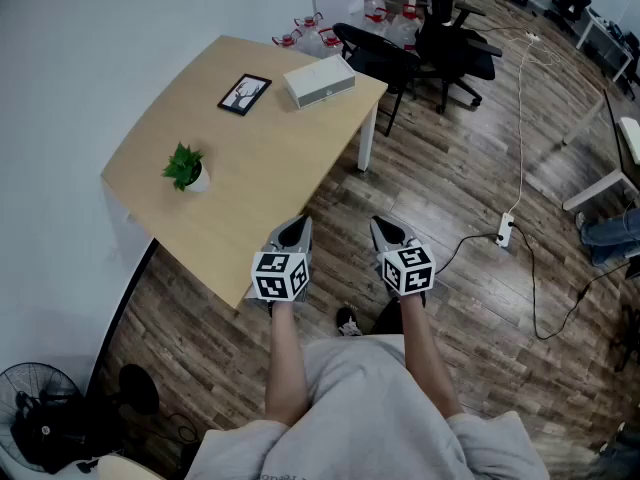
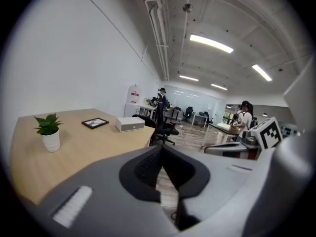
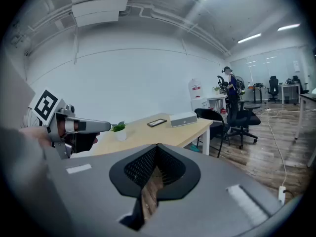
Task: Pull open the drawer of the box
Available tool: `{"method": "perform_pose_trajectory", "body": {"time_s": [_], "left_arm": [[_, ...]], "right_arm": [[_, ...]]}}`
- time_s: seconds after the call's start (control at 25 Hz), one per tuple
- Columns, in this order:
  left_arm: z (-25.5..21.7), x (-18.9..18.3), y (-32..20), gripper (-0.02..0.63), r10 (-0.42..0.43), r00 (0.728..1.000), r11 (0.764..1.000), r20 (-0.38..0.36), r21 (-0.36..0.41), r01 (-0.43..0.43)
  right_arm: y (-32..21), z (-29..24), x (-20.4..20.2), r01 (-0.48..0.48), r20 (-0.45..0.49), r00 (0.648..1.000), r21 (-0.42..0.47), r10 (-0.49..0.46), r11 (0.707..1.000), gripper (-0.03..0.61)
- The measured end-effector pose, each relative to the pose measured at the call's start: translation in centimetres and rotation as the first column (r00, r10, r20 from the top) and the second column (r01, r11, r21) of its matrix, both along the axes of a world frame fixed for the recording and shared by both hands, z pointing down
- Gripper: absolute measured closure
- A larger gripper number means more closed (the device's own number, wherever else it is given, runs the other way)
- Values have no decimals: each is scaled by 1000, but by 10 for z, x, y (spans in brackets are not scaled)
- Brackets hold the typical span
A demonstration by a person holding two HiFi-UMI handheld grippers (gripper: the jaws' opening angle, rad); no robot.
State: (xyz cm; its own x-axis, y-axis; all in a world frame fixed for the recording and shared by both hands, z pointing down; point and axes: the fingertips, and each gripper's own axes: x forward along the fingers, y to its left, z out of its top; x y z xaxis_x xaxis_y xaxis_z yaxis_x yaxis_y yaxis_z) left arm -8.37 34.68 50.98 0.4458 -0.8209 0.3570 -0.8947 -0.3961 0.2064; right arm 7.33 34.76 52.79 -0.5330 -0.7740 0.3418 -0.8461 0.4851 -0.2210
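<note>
- White and low, the box (image 1: pixel 320 81) is sitting on the far corner of the table (image 1: pixel 270 183), its long front facing the open floor at about 4 o'clock; the drawer is looking shut, flush with that front
- In the left gripper view the box (image 2: pixel 130 124) is showing well beyond the jaws at roughly 11 o'clock, and in the right gripper view the box (image 3: pixel 183 119) is showing at about 1 o'clock
- A black picture frame (image 1: pixel 245 94) is lying flat just beside the box at its 9 o'clock, not touching it
- A small green plant (image 1: pixel 185 168) in a white pot is standing upright at about 7 o'clock from the frame, near the table's left edge
- The left gripper (image 1: pixel 293 230) is hovering over the table's near edge, well apart from the box, which is lying at its 12 o'clock; its own view is showing the left gripper (image 2: pixel 160 148) with jaw tips meeting and nothing between them
- The right gripper (image 1: pixel 388 230) is hanging over the wood floor just beside the left one, at its 3 o'clock; its own view is showing the right gripper (image 3: pixel 157 146) closed and empty too
- Black office chairs (image 1: pixel 455 43) are standing past the table at 1 o'clock from the box
- A power strip (image 1: pixel 506 231) with a white cable is lying on the floor at 3 o'clock from the right gripper
- A black fan (image 1: pixel 40 428) is sitting at the bottom left corner
</note>
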Motion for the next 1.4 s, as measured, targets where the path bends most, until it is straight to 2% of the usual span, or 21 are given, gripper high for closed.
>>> {"method": "perform_pose_trajectory", "body": {"time_s": [0.36, 0.56, 0.72, 1.16, 1.4], "left_arm": [[2, -11, -2, 561, 12, 1000, 1000, 3, -11, -12], [8, -19, -8, 560, 7, 1000, 1000, 10, -19, -7], [3, -29, -23, 560, -20, 1000, 1000, 8, -9, 20], [1, -66, -110, 560, -71, 996, 998, 47, 1, 71], [10, -59, -187, 560, -48, 999, 998, 7, -32, 48]], "right_arm": [[-4, -2, -8, -26, 2, 1000, 4, 26, 1000, 577], [-15, 1, -2, -62, 82, 995, -5, 62, 998, 577], [-34, -3, -4, -58, 106, 993, -5, 59, 998, 578], [-141, 3, -36, -6, 141, 990, -4, 7, 1000, 578], [-215, 10, -50, 83, 141, 987, -30, -78, 996, 577]]}}
